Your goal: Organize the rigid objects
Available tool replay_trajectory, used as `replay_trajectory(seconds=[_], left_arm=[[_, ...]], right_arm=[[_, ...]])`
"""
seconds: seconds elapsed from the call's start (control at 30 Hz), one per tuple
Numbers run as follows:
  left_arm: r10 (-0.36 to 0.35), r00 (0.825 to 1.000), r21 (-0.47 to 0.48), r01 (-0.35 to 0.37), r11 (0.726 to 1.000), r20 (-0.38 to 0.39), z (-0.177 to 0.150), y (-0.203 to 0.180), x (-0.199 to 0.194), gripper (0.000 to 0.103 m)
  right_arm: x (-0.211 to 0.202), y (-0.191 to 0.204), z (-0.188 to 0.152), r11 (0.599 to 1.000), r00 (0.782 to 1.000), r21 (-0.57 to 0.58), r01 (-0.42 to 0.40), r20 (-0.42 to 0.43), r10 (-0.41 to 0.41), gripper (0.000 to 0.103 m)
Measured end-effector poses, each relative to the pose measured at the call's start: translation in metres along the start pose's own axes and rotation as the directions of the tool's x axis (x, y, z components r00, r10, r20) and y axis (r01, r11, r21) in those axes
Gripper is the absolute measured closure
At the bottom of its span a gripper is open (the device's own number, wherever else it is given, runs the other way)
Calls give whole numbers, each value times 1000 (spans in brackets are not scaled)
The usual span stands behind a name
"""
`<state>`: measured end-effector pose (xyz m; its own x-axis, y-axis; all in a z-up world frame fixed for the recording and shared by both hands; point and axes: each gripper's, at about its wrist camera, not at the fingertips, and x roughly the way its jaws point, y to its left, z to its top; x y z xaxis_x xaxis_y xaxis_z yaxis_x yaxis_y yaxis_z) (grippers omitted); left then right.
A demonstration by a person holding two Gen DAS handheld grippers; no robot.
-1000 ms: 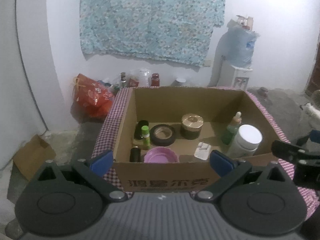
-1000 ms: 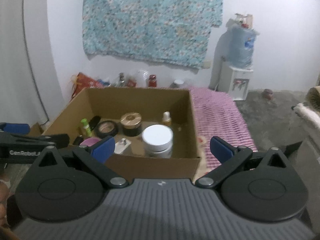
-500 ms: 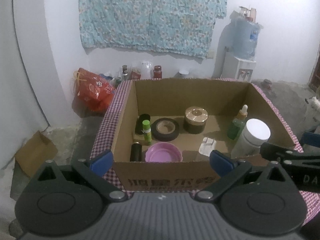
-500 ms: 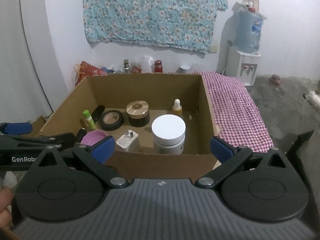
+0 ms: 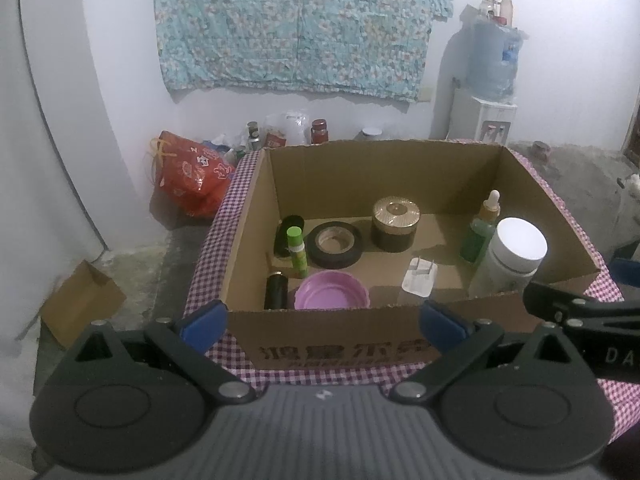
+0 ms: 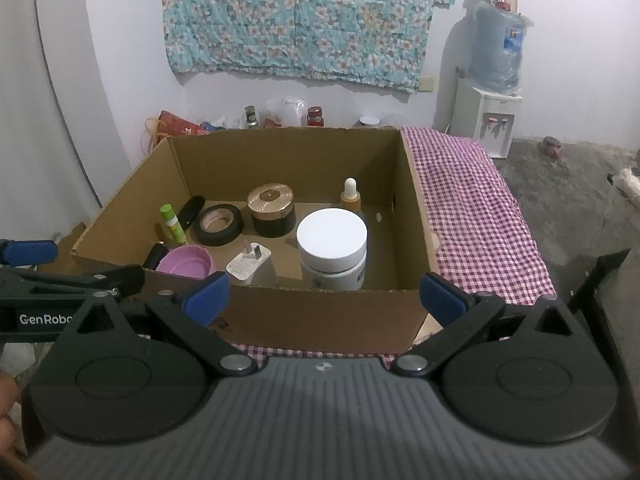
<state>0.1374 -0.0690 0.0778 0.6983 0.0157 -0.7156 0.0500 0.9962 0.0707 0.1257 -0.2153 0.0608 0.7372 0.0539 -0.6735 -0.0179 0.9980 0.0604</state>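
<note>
**Rigid objects all sit in the box; nothing in either gripper**

Rigid objects fill the cardboard box (image 5: 440, 336), which stands on the checked cloth (image 6: 472, 216), so I judge the gathering mostly done; what is left, if anything, is tidying inside.

Along the box's left wall I see a green glue stick (image 5: 297, 249) and a dark tube (image 5: 276, 291). A matte black tape roll (image 5: 335, 245) and a ribbed gold-lidded jar (image 5: 395, 224) stand toward the back wall. The shallow pink lid (image 5: 331, 291) and white plug adapter (image 5: 419, 281) lie near the front edge. A smooth white-capped jar (image 6: 332, 249) stands toward the front right corner, with the dropper bottle (image 6: 350, 196) behind it.

My left gripper (image 5: 322, 322) and right gripper (image 6: 324, 293) are both spread wide, empty, outside the front wall.
</note>
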Motion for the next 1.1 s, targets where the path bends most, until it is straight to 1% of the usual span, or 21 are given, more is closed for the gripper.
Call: replay_trajectory(seconds=[1.1], left_arm=[[3, 1000, 9, -3, 1000, 4, -1, -1, -3, 1]], right_arm=[[-2, -1, 0, 1000, 1000, -2, 3, -1, -3, 1]])
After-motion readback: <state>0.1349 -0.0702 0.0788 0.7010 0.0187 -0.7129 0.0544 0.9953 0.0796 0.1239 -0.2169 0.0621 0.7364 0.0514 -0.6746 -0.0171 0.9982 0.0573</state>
